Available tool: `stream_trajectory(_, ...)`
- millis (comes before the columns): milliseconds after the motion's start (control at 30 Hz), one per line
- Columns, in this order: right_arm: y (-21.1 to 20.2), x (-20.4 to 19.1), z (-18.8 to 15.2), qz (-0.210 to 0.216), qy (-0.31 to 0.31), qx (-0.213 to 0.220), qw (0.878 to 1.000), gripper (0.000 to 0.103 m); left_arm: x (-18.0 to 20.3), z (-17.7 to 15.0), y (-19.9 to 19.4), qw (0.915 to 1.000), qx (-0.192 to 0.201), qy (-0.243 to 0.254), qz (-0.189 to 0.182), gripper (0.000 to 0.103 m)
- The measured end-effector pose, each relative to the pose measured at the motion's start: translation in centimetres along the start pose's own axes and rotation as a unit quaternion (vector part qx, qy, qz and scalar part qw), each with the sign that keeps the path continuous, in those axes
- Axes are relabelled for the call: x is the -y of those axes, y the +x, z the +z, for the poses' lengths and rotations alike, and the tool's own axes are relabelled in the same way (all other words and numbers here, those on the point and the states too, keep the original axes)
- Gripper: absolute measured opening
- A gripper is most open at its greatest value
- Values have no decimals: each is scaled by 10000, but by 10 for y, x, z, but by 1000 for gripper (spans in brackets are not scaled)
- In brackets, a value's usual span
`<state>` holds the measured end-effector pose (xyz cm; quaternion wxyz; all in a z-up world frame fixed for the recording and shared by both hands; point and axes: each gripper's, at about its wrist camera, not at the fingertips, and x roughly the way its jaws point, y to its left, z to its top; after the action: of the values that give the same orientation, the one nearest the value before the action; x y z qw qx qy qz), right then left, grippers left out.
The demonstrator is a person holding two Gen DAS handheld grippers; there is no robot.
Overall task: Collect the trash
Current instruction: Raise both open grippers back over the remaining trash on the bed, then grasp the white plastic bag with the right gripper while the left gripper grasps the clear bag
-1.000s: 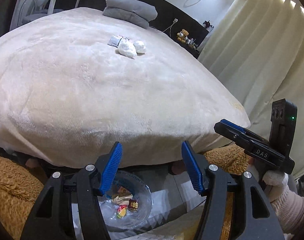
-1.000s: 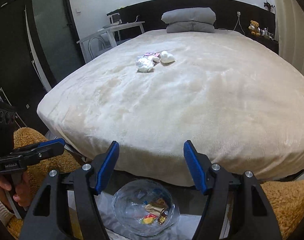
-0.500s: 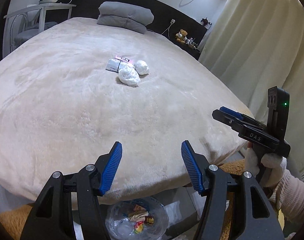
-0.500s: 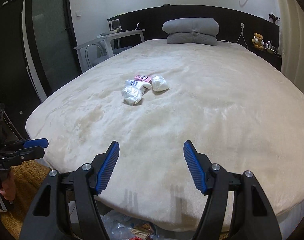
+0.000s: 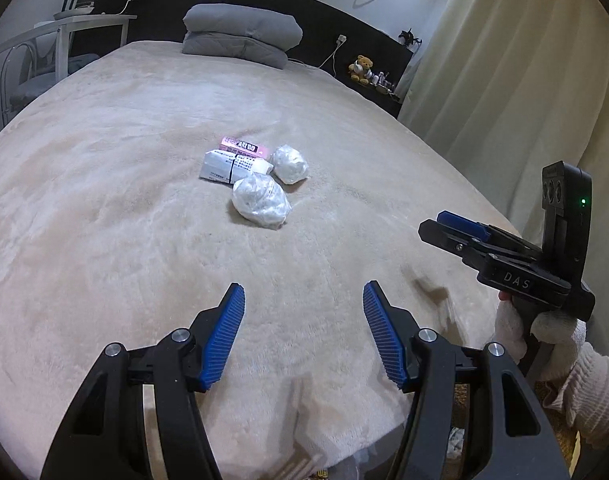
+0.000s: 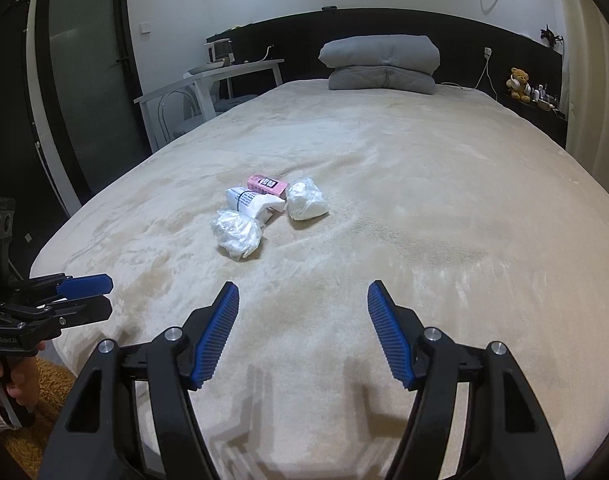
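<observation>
Sitting mid-bed, the trash pile was four bits bunched up and touching: a crumpled plastic ball (image 5: 261,199) nearest, a white printed packet (image 5: 229,167) behind it, a pink box (image 5: 245,146) further back, and a second wad (image 5: 290,164) to the right. All of it lay well ahead of the left gripper (image 5: 303,332), slightly left of its jaws, which stood open and empty. Same for the right gripper (image 6: 303,332). Risk, I reckon: the pieces overlapped, so a pinch could drag a neighbour, or snag the fuzzy blanket (image 5: 104,208). Loads of open bed around; the near bed edge sat right under the jaws.
</observation>
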<state>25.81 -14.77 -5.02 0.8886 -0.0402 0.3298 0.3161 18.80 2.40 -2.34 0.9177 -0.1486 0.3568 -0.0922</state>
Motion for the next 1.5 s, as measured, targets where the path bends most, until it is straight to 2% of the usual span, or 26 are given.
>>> stream_trajectory(133,22,3,16,32,142,-31,9999,67,-11,13,10,10000,-15,-62,-19,60)
stream_trajectory(200,34,4,23,41,246,-46,9997,71,-16,19,12,9999,7,-105,-19,61)
stream_trajectory(267,47,7,32,35,364,-66,9993,73,-22,23,15,9999,55,-126,54,73)
stream_trajectory(333,59,9,38,61,491,-107,9987,74,-29,27,18,9995,32,-303,-74,74)
stream_trajectory(433,78,13,48,115,685,-178,9974,74,-32,31,22,9997,53,-240,10,74)
stream_trajectory(533,96,15,57,179,860,-211,9959,82,-33,35,24,9998,144,-116,47,88)
stream_trajectory(567,101,15,60,171,910,-223,9955,82,-34,37,26,9998,172,-113,71,93)
stream_trajectory(633,111,14,65,140,983,-219,9948,82,-39,41,28,9994,242,-204,171,96)
stream_trajectory(1000,171,32,79,335,1839,-562,9808,82,-49,46,46,9993,142,-165,289,96)
stream_trajectory(1300,194,34,86,502,1986,-733,9760,59,-51,46,56,9992,72,-157,370,96)
stream_trajectory(1500,185,36,83,600,1993,-684,9757,56,-54,45,58,9991,34,-225,348,96)
